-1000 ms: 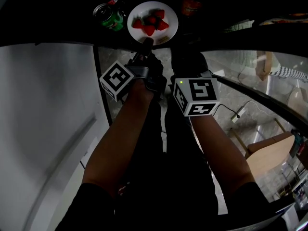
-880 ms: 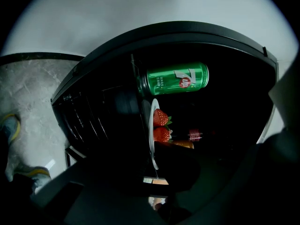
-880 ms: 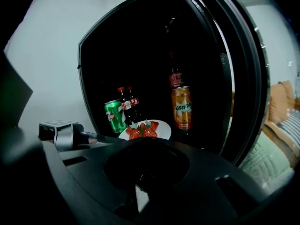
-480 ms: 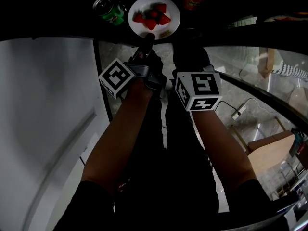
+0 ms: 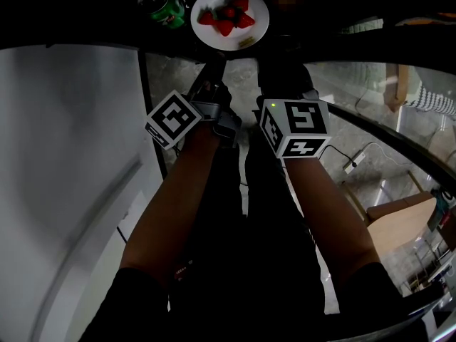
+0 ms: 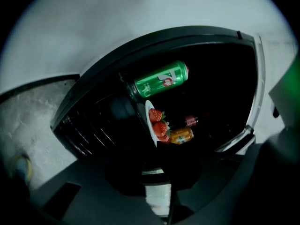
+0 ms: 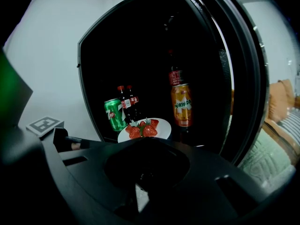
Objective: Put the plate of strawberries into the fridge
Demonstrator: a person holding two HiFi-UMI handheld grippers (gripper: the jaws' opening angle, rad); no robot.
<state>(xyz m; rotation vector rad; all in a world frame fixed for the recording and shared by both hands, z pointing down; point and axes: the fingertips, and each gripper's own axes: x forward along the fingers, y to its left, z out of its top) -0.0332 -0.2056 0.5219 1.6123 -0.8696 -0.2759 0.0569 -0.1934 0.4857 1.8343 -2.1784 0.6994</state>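
Observation:
A white plate with several red strawberries is at the top of the head view, inside the dark fridge. My left gripper reaches up to its near rim and is shut on it. In the left gripper view the plate shows edge-on at the jaws, with the strawberries on its right face. My right gripper is beside the left one, just short of the plate. Its dark jaws look shut with nothing seen between them. The plate lies right beyond them.
A green can stands left of the plate. An orange can and dark cola bottles stand further in. The white fridge door is open at the left. A wooden chair is on the marble floor at the right.
The plate and my left gripper have moved forward, deeper into the fridge and closer to the green can. The right gripper has followed alongside.

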